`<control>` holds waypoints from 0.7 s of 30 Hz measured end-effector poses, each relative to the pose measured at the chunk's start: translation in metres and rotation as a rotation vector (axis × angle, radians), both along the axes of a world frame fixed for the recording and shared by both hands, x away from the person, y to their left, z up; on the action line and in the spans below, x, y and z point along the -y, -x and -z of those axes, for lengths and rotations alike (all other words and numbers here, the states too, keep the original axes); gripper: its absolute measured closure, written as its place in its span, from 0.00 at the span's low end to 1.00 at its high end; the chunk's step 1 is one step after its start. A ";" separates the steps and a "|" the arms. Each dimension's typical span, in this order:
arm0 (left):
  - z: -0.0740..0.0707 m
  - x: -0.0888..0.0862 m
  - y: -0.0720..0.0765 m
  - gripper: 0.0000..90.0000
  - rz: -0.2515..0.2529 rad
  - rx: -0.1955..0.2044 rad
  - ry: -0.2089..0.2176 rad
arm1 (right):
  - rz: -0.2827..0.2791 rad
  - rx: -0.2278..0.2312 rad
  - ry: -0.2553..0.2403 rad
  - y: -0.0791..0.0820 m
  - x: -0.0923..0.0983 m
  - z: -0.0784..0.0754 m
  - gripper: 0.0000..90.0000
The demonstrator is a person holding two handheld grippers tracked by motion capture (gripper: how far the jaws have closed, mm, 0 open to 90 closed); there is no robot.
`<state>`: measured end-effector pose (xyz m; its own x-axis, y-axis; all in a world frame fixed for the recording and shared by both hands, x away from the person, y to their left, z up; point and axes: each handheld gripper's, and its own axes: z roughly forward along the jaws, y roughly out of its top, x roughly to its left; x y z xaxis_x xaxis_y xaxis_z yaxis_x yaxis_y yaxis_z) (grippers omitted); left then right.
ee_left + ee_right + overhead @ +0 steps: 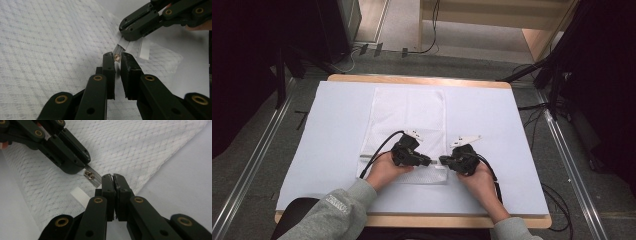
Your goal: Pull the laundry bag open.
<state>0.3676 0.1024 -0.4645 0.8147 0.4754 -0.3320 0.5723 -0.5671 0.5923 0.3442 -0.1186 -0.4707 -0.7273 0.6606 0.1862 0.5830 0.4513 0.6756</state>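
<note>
Both forearms came in from the bottom of the high view in grey sleeves, hands angled inward so the two grippers pointed at each other near the lower middle of the frame. The left gripper [426, 161] sat just left of center, jaws narrowed to a slim gap. The right gripper [444, 160] was just right of it, jaws pressed tight together. Tips nearly met. A black cable trailed off each gripper toward the frame's bottom.
</note>
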 end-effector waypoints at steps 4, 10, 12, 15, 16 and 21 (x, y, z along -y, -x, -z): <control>0.002 0.002 0.002 0.90 0.011 0.012 0.006 | 0.001 -0.003 -0.003 0.000 0.000 0.000 0.99; 0.005 0.002 0.001 0.94 -0.004 0.009 0.032 | 0.004 -0.007 -0.004 0.000 0.000 0.000 0.99; 0.006 0.002 -0.001 0.95 -0.012 -0.013 0.046 | 0.001 -0.005 -0.006 0.000 0.000 0.000 0.99; 0.007 0.001 -0.004 0.96 -0.017 -0.034 0.055 | 0.002 -0.002 -0.002 0.000 0.000 0.000 0.99; 0.006 0.001 -0.004 0.97 -0.016 -0.033 0.047 | 0.001 0.000 0.000 0.000 0.000 0.000 0.99; 0.005 0.002 -0.005 0.97 -0.010 -0.033 0.041 | -0.013 0.008 -0.001 0.001 -0.003 0.000 0.98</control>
